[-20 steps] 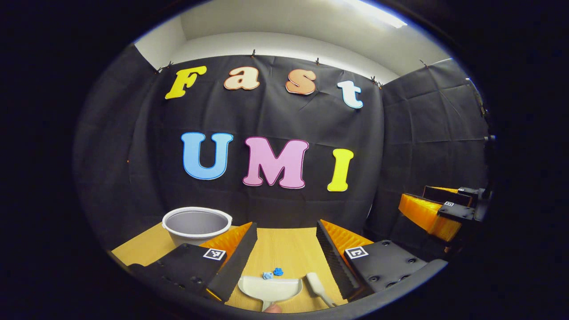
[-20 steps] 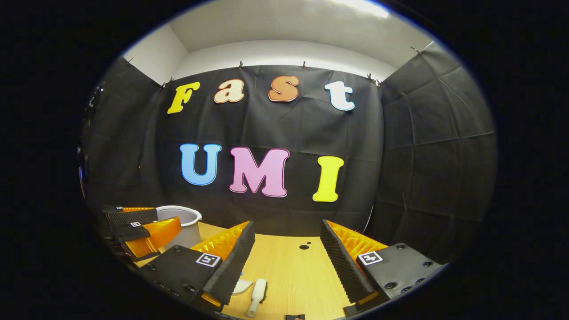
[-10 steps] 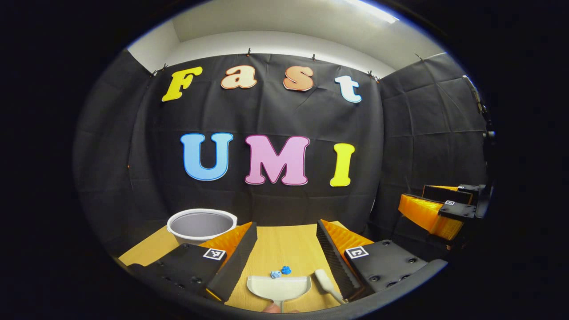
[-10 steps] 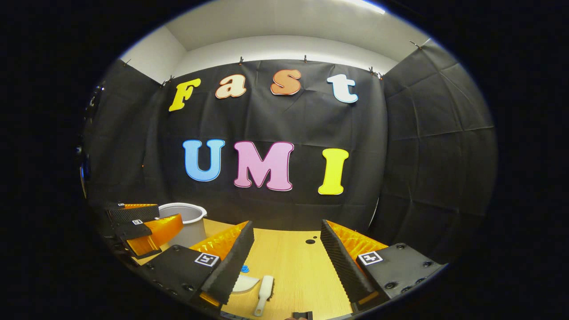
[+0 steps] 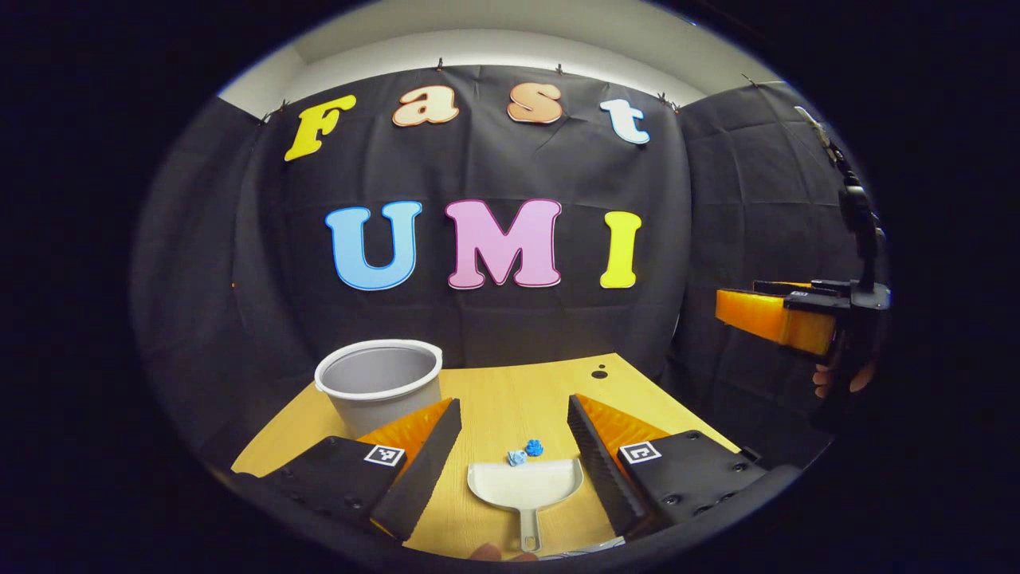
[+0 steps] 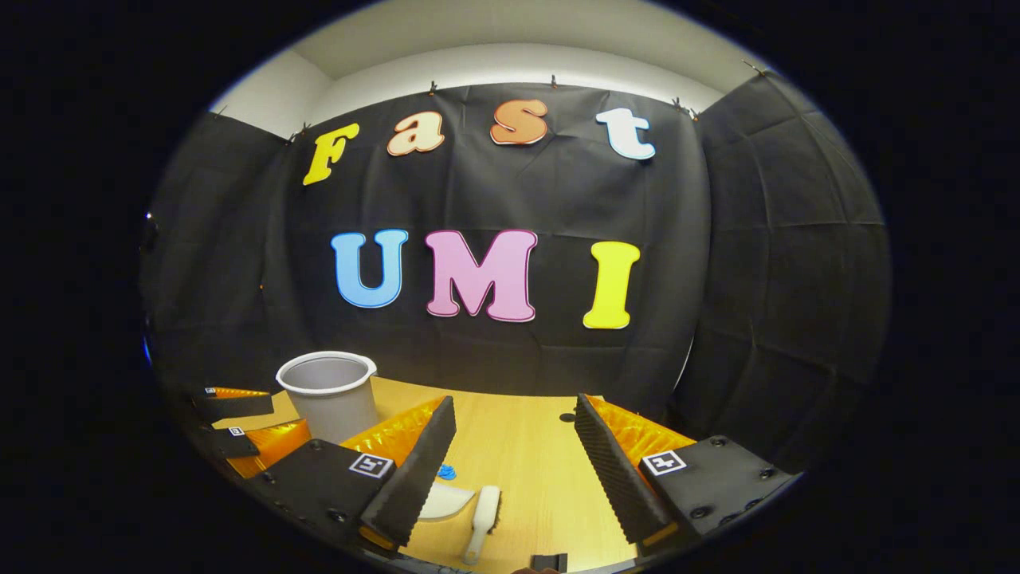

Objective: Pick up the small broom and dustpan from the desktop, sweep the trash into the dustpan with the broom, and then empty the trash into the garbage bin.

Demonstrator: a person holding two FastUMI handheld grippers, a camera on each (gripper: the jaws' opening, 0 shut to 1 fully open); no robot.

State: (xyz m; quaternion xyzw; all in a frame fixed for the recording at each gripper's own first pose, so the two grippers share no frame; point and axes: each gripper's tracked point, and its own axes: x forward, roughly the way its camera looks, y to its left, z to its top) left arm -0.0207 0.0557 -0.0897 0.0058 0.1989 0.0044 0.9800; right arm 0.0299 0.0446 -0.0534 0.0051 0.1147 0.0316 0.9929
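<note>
As view tips down since a second ago: dustpan (image 5: 524, 484) centred between open left gripper (image 5: 510, 426) fingers; open right gripper (image 6: 514, 434) above broom (image 6: 484, 514). Grasps pending.

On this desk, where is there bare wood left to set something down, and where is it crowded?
Bare wood lies behind the blue scraps, between the bin and the dark hole, and right of the broom. Crowded: the near centre, where scraps, dustpan and broom sit close together.
</note>
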